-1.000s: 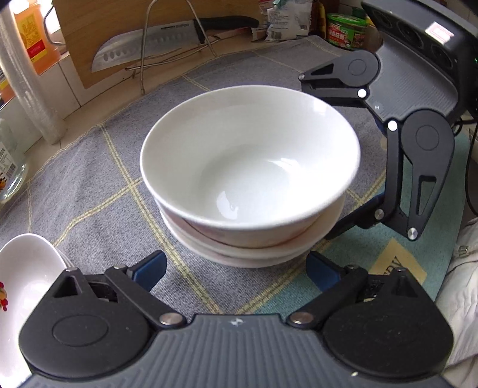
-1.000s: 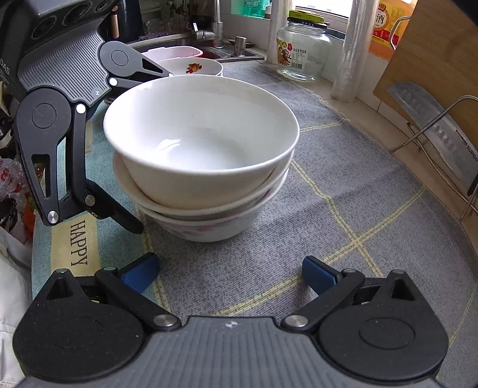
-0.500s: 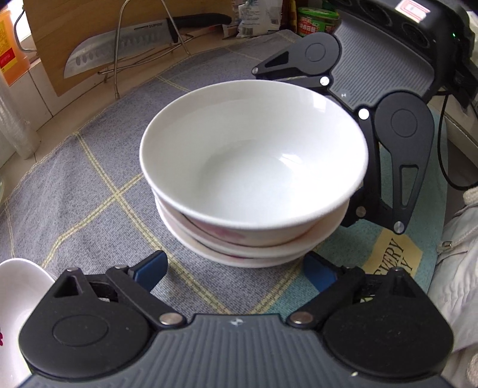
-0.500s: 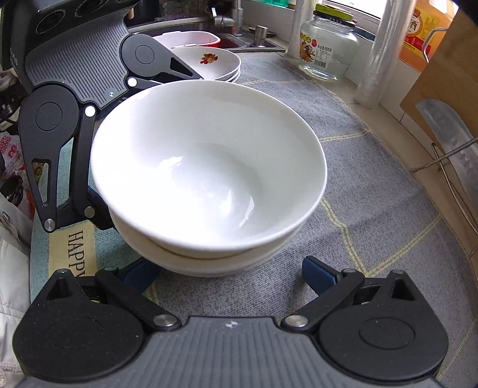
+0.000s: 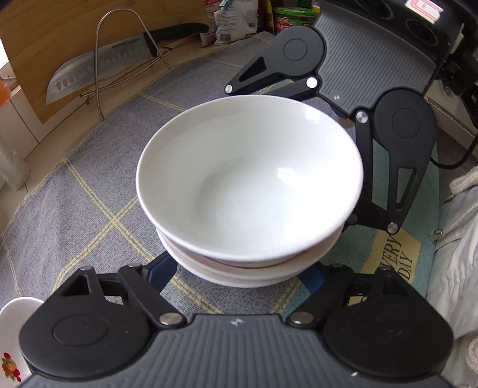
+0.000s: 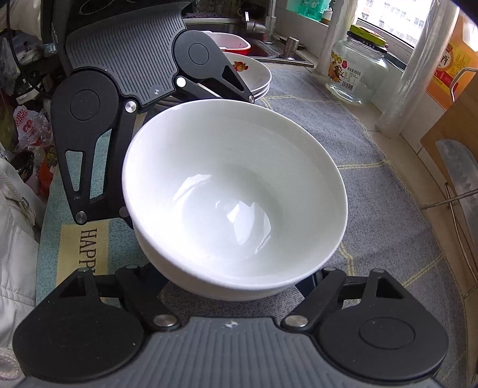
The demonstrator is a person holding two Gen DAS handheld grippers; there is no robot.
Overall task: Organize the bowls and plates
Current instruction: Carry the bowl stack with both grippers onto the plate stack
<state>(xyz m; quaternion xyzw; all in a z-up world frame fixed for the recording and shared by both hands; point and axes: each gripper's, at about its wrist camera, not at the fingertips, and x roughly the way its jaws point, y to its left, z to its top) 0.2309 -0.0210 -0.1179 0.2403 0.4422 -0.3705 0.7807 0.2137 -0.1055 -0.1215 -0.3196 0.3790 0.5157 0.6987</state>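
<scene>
A stack of white bowls (image 5: 248, 185) sits on the grey checked mat (image 5: 89, 191); it also shows in the right wrist view (image 6: 236, 197). My left gripper (image 5: 239, 273) is open, its blue-padded fingers reaching under the near side of the stack, tips hidden by the bowls. My right gripper (image 6: 233, 282) is open and reaches under the opposite side, its fingertips also hidden. Each gripper shows across the stack in the other's view. A pile of fruit-print plates (image 6: 254, 74) sits behind the left gripper.
A cleaver (image 5: 98, 71) rests on a wire rack against a wooden board (image 5: 59, 29). A glass jar (image 6: 355, 71) and a sink (image 6: 269, 50) lie beyond. A white dish edge (image 5: 12, 328) is at the left. Packets and a green tub (image 5: 292, 15) stand behind.
Both grippers have moved in toward the bowl stack from opposite sides, and their fingertips have slid under its lower rims. The bowls have stayed on the mat.
</scene>
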